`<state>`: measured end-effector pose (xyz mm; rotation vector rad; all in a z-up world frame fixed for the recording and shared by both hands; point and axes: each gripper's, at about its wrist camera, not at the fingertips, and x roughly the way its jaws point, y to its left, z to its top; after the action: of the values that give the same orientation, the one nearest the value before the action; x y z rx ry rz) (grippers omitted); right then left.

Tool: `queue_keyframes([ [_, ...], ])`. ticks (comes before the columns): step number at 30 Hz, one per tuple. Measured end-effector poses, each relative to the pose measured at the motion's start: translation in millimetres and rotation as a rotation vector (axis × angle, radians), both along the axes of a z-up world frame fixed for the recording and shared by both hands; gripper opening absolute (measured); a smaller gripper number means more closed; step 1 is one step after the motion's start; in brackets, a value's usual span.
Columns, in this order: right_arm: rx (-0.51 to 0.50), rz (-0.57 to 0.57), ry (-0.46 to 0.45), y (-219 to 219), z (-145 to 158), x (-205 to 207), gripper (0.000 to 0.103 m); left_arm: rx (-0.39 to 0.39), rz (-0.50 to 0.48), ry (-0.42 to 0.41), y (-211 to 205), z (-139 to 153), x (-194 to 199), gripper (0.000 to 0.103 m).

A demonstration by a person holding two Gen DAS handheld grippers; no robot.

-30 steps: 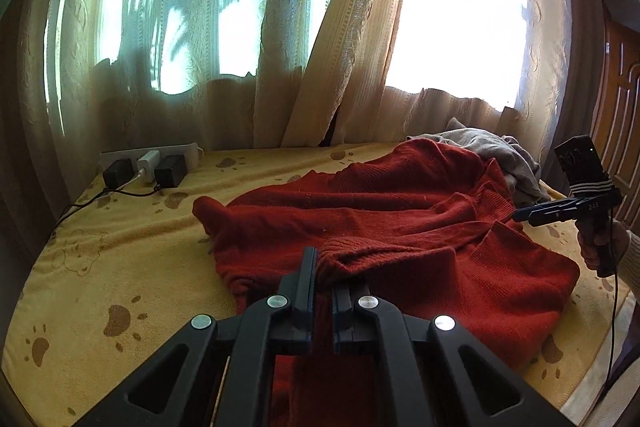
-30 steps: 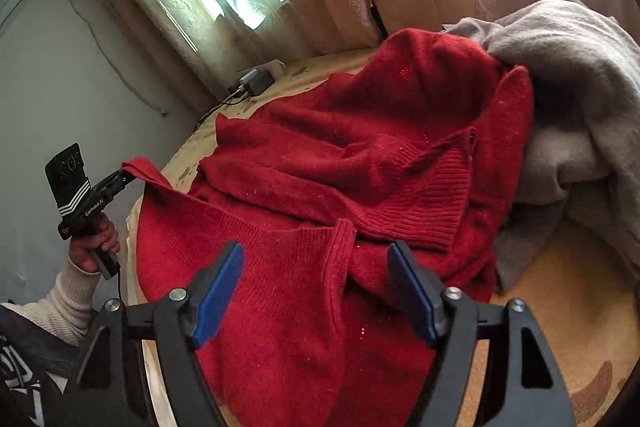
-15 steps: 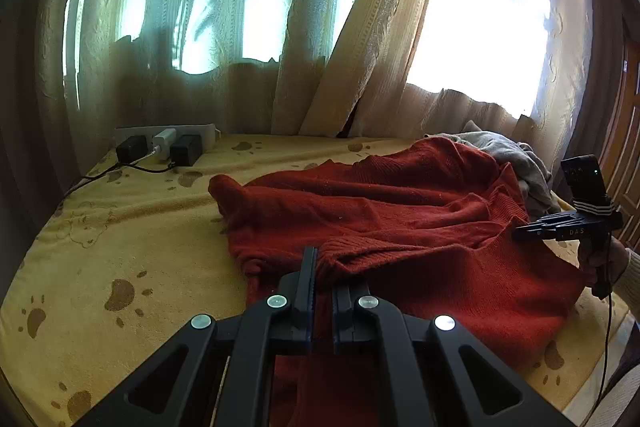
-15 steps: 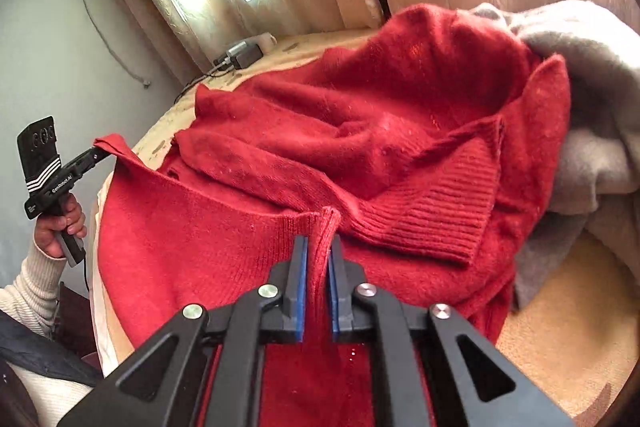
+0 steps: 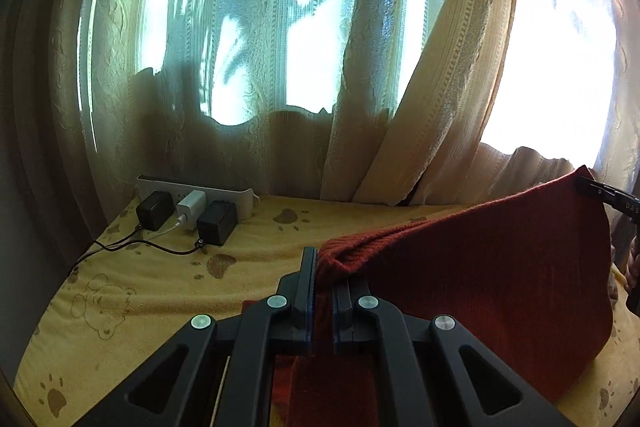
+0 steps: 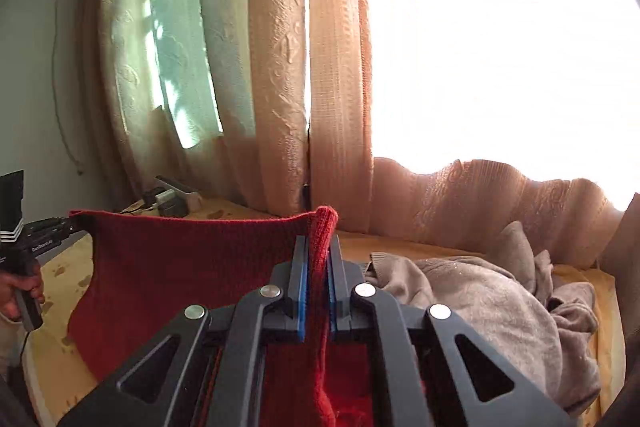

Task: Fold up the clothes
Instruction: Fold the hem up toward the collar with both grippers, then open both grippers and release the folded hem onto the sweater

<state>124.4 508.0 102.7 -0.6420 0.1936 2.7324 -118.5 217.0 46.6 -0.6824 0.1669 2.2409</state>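
Observation:
A red knit sweater point(image 5: 500, 287) hangs stretched between my two grippers above the yellow bedcover point(image 5: 132, 291). In the left wrist view my left gripper point(image 5: 325, 267) is shut on a bunched ribbed edge of it. The right gripper point(image 5: 604, 193) pinches the far upper corner at the right rim. In the right wrist view my right gripper point(image 6: 318, 241) is shut on a red sweater point(image 6: 192, 275) fold that sticks up between its blue pads. The left gripper point(image 6: 52, 229), held by a hand point(image 6: 18, 287), grips the other top corner.
A white power strip point(image 5: 196, 193) with plugged chargers and cables lies at the back left by the curtains point(image 5: 432, 131). A crumpled grey garment point(image 6: 492, 299) lies on the bed to the right of the sweater. Paw-print bedcover point(image 6: 60, 283) shows below the hanging cloth.
The right gripper shut on the sweater's edge. Both grippers then rose and moved apart, lifting the sweater off the bed so it hangs spread between them.

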Motion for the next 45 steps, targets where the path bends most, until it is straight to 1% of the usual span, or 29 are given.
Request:
queue_keyframes([
  [3,-0.019,-0.052,-0.073,24.1,-28.3,-39.3,0.008,-0.044,0.039,-0.057,31.7,-24.9,-30.1,0.007],
  [7,-0.048,-0.092,-0.166,52.2,-69.8,-74.1,0.008,-0.111,0.063,-0.117,59.4,-59.9,-51.1,0.007],
  [9,-0.061,-0.101,-0.206,59.8,-84.6,-81.9,0.009,-0.137,0.067,-0.146,67.0,-74.0,-59.1,0.007],
  [11,-0.094,-0.105,-0.239,68.5,-95.1,-86.4,0.009,-0.160,0.063,-0.184,72.1,-85.9,-62.8,0.007],
  [12,-0.116,-0.105,-0.252,73.1,-99.1,-87.4,0.010,-0.173,0.055,-0.206,74.2,-91.8,-65.4,0.007],
  [13,-0.138,-0.104,-0.266,77.8,-103.0,-88.6,0.015,-0.187,0.053,-0.225,75.7,-97.2,-67.9,0.007],
  [14,-0.161,-0.100,-0.284,82.4,-105.7,-90.7,0.018,-0.192,0.052,-0.242,76.1,-100.6,-70.1,0.007],
  [15,-0.186,-0.093,-0.295,86.2,-107.4,-91.5,0.018,-0.190,0.050,-0.259,75.8,-102.6,-72.0,0.007],
  [17,-0.219,-0.090,-0.283,91.1,-106.4,-87.3,0.019,-0.184,0.044,-0.290,74.5,-103.0,-75.3,0.008],
  [20,-0.233,-0.103,-0.258,91.7,-95.4,-75.7,0.021,-0.141,0.053,-0.345,64.3,-96.2,-80.8,0.009],
  [22,-0.188,-0.131,-0.222,85.1,-78.5,-60.6,0.021,-0.105,0.077,-0.341,51.4,-84.8,-82.3,0.009],
  [24,-0.112,-0.167,-0.180,74.6,-56.4,-43.7,0.022,-0.064,0.110,-0.318,37.2,-68.3,-82.3,0.009],
  [25,-0.080,-0.172,-0.154,68.5,-44.9,-36.5,0.029,-0.051,0.137,-0.300,30.6,-60.0,-82.6,0.009],
  [26,-0.055,-0.169,-0.130,61.9,-34.4,-31.8,0.041,-0.041,0.160,-0.283,25.1,-52.7,-82.7,0.009],
  [27,-0.033,-0.165,-0.106,54.5,-25.4,-28.7,0.081,-0.031,0.180,-0.265,20.5,-46.2,-82.5,0.009],
  [28,-0.004,-0.157,-0.076,44.3,-19.2,-28.8,0.103,-0.023,0.189,-0.253,17.4,-41.2,-81.6,0.009],
  [29,0.026,-0.147,-0.049,33.9,-13.5,-29.2,0.102,-0.017,0.180,-0.249,17.2,-38.5,-78.2,0.009],
  [30,0.060,-0.118,-0.043,22.6,-11.3,-32.1,0.102,-0.013,0.164,-0.246,18.2,-36.7,-73.1,0.009],
  [31,0.083,-0.079,-0.056,12.9,-12.6,-38.3,0.102,-0.011,0.138,-0.247,21.5,-35.8,-67.1,0.009],
  [33,0.107,-0.035,-0.086,-1.5,-22.8,-53.8,0.102,-0.023,0.050,-0.263,35.2,-39.6,-51.4,0.009],
  [35,0.088,-0.017,-0.140,-5.0,-42.8,-71.0,0.102,-0.064,-0.037,-0.287,55.8,-55.8,-36.1,0.009],
  [37,0.043,-0.016,-0.202,-1.2,-66.3,-87.0,0.102,-0.132,-0.077,-0.303,76.7,-76.7,-26.0,0.009],
  [38,0.022,-0.025,-0.230,3.7,-76.9,-91.6,0.102,-0.173,-0.076,-0.303,85.2,-88.0,-24.5,0.009],
  [39,0.008,-0.041,-0.263,10.4,-88.1,-97.0,0.102,-0.186,-0.067,-0.307,89.1,-95.9,-26.3,0.009],
  [40,-0.004,-0.062,-0.306,18.1,-99.3,-100.4,0.102,-0.175,-0.060,-0.315,89.6,-100.8,-29.5,0.009],
  [42,-0.036,-0.058,-0.388,32.2,-122.4,-107.4,0.103,-0.153,-0.046,-0.331,90.5,-110.6,-35.8,0.009],
  [45,-0.042,-0.046,-0.396,34.2,-124.7,-109.0,0.103,-0.102,-0.049,-0.373,85.8,-114.4,-42.9,0.009],
])
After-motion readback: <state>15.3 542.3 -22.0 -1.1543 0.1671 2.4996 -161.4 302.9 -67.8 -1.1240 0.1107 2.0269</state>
